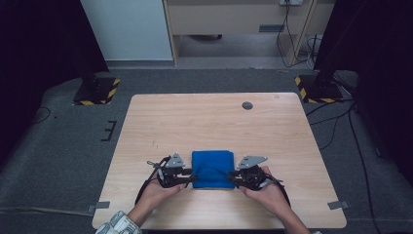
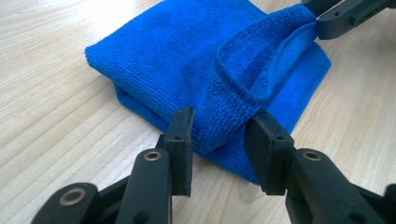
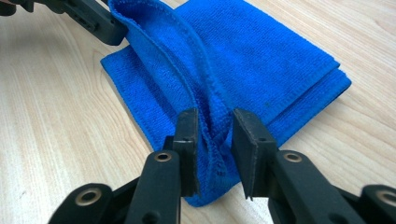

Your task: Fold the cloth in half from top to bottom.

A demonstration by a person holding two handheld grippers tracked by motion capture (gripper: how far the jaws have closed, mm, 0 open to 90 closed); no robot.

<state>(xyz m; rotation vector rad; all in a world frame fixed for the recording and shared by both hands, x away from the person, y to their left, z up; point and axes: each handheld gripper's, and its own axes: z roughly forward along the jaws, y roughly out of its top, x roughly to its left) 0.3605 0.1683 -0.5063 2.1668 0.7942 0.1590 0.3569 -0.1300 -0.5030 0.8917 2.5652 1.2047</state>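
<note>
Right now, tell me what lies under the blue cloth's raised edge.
Under the raised edge lie the folded layers of the same blue cloth, stacked on the wooden table. The table beneath the stack is covered, and so is anything between the layers.

No readable text or labels

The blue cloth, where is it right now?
In the high view the folded blue cloth lies near the table's front edge, between the left gripper and right gripper.
</note>
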